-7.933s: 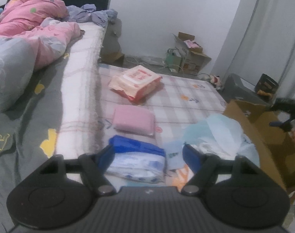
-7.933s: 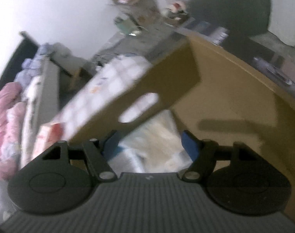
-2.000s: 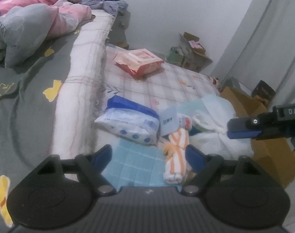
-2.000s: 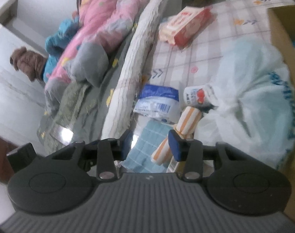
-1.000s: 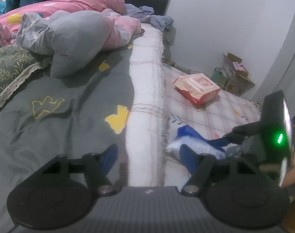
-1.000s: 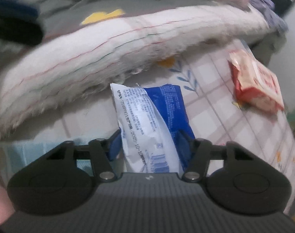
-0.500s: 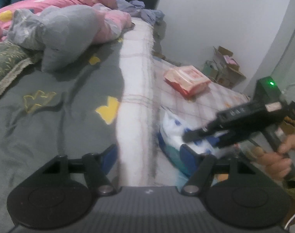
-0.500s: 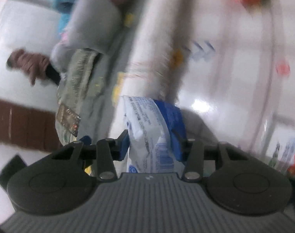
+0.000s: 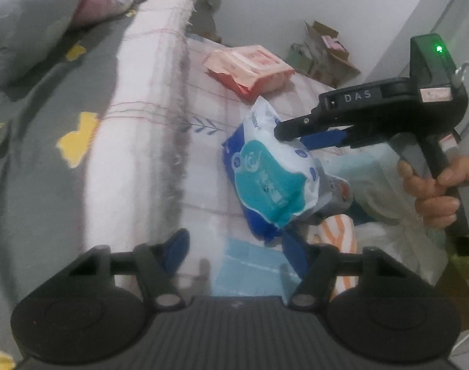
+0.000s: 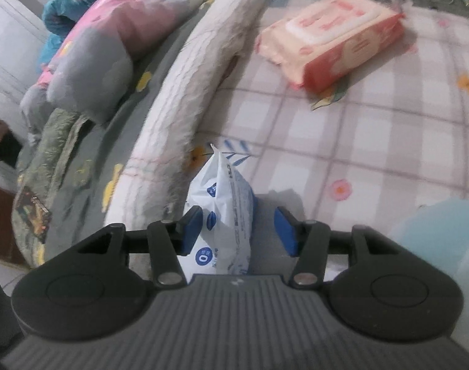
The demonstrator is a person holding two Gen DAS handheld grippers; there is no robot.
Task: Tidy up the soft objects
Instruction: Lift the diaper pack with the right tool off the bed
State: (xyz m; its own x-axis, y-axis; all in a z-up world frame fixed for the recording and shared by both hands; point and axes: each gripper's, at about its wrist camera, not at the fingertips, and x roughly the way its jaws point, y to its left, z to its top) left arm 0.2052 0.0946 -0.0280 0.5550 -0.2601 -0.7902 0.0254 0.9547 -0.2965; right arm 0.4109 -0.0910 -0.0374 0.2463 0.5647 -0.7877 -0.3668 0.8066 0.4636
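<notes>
A soft blue-and-white tissue pack (image 9: 269,175) stands on end on the checked mattress (image 9: 209,108). In the right wrist view the pack (image 10: 225,212) sits between the blue pads of my right gripper (image 10: 239,231); the jaws stand apart, with a gap on the right side. The right gripper (image 9: 299,131) also shows in the left wrist view, at the pack's top. My left gripper (image 9: 234,257) is open and empty, low in front of the pack. A red-and-cream wipes pack (image 10: 333,41) lies farther back.
A rolled white blanket (image 9: 141,123) runs along the mattress beside a grey quilt (image 9: 34,154). A blue checked cloth (image 9: 253,274), an orange striped roll (image 9: 339,234) and a pale plastic bag (image 9: 385,185) lie near the pack. Cardboard boxes (image 9: 323,49) stand by the far wall.
My right gripper's jaws have opened wider around the tissue pack, which now stands on the mattress. My left gripper has swung right toward the pack.
</notes>
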